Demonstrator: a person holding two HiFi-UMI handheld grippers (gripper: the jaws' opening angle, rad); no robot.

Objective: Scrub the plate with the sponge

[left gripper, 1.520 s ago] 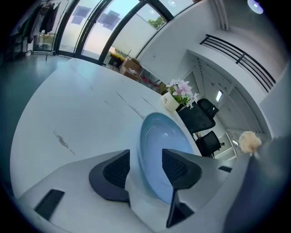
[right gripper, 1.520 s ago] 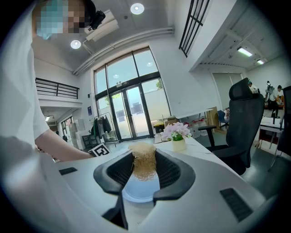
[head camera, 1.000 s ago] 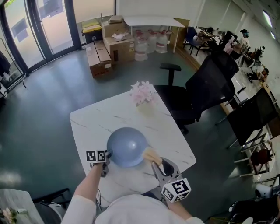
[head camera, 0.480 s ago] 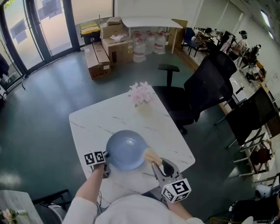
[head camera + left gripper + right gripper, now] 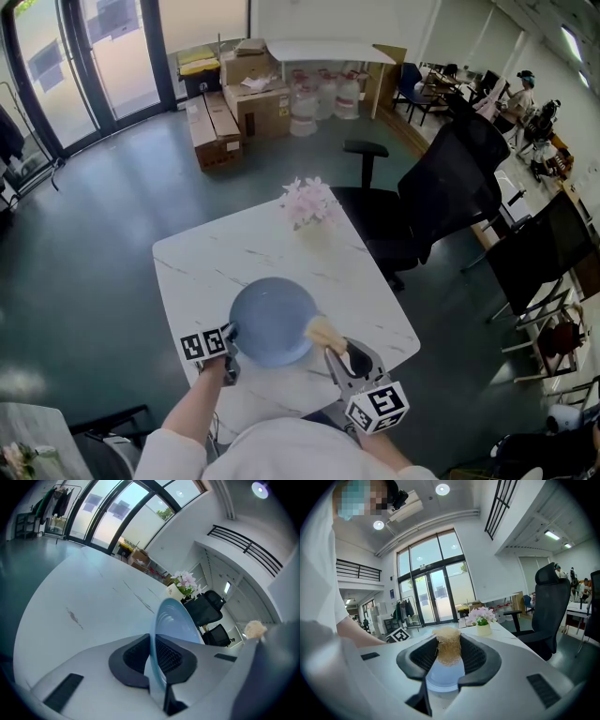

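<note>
A pale blue plate [image 5: 272,321] lies on the white marble table [image 5: 216,258] near its front edge. My left gripper [image 5: 229,339] is shut on the plate's left rim; in the left gripper view the plate [image 5: 171,623] stands edge-on between the pads. My right gripper [image 5: 337,349] is shut on a tan fibrous sponge [image 5: 325,333], which rests at the plate's right rim. In the right gripper view the sponge [image 5: 448,651] sticks up between the jaws, with the plate [image 5: 444,674] just below it.
A small pot of pink flowers [image 5: 309,202] stands at the table's far edge. Black office chairs [image 5: 441,187] crowd the table's right side. Cardboard boxes [image 5: 230,108] and a white table sit by the far wall. Another marble table corner [image 5: 28,441] shows at lower left.
The left gripper has shut on the plate's left rim. The plate has moved slightly toward me. The right gripper with the sponge has stayed in place.
</note>
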